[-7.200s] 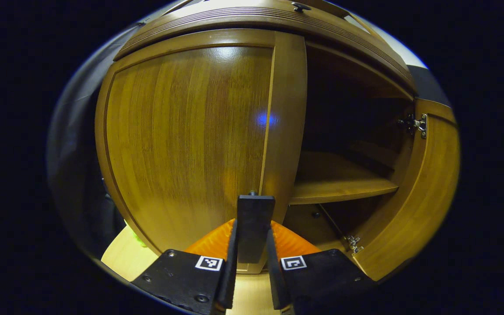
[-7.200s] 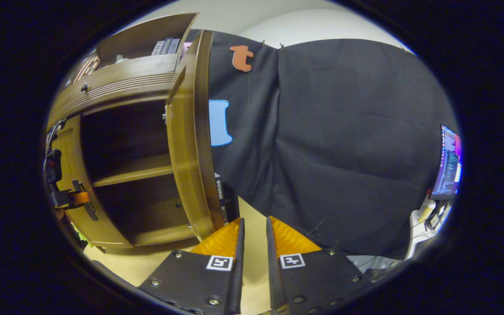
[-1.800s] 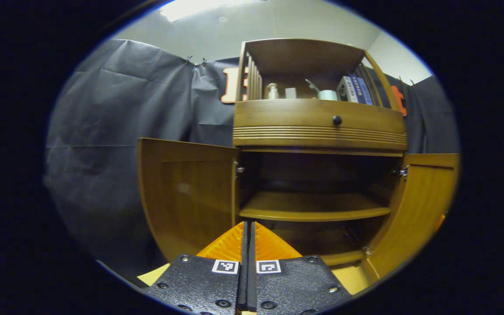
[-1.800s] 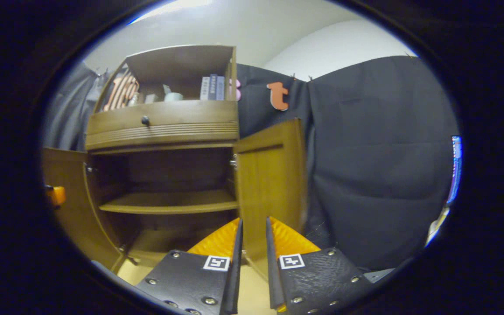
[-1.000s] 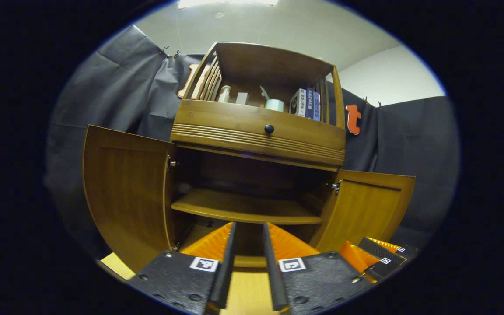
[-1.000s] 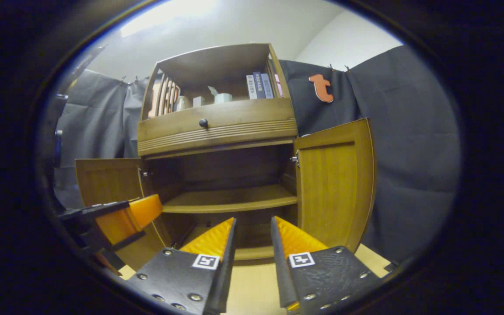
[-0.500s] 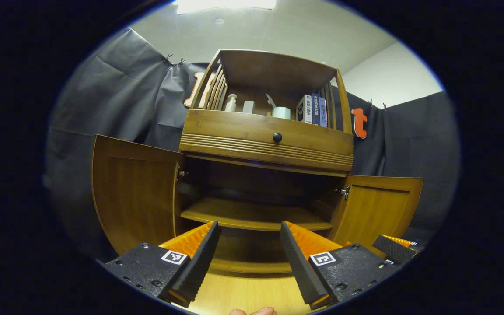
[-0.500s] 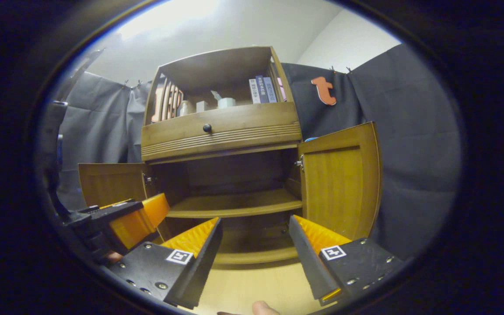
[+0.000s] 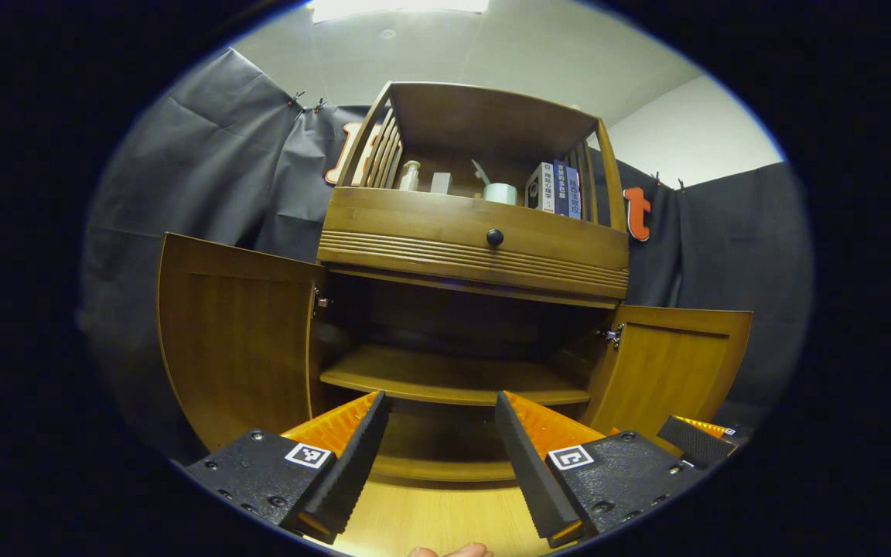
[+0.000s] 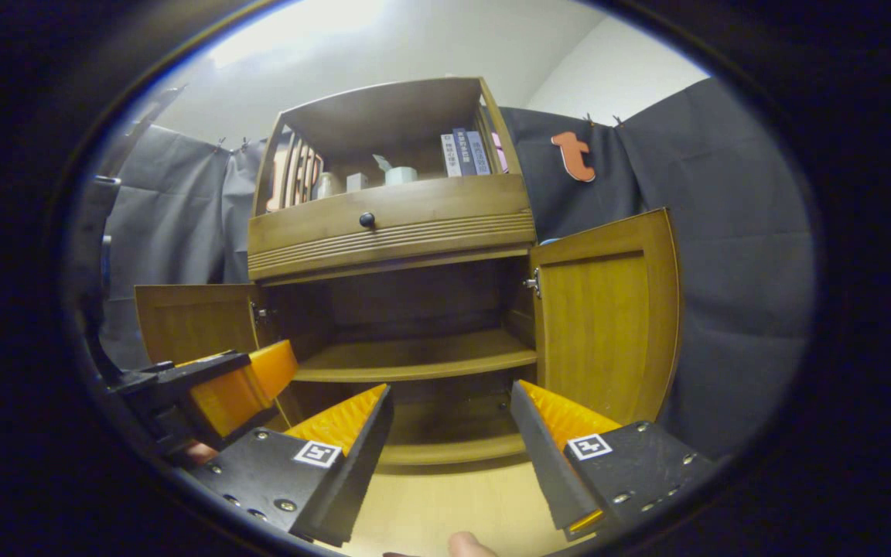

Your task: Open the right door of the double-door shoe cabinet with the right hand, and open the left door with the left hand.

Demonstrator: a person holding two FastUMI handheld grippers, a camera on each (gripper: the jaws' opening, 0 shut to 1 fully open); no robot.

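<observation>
The wooden shoe cabinet (image 9: 476, 247) stands ahead with both doors swung wide. Its left door (image 9: 233, 340) and right door (image 9: 674, 360) hang outward, baring a dark inside with one shelf (image 9: 453, 379). My left gripper (image 9: 439, 433) is open and holds nothing, back from the cabinet. In the right gripper view the same cabinet (image 10: 391, 224) shows its left door (image 10: 194, 321) and right door (image 10: 608, 325) open. My right gripper (image 10: 449, 433) is open and holds nothing. The left gripper (image 10: 209, 394) shows at the lower left there, and the right gripper's fingers (image 9: 697, 437) at the lower right of the left gripper view.
A drawer with a dark knob (image 9: 494, 237) sits above the doors. The top shelf holds books (image 9: 554, 189), a small bottle and a cup. A light wooden floor (image 9: 445, 522) lies before the cabinet. A fingertip (image 10: 465, 543) shows at the bottom edge. Black cloth hangs on both sides.
The left door went from closed to fully open. Both grippers drew back from the cabinet to face it, and both spread from narrow to wide open. In the last half second hardly anything moved.
</observation>
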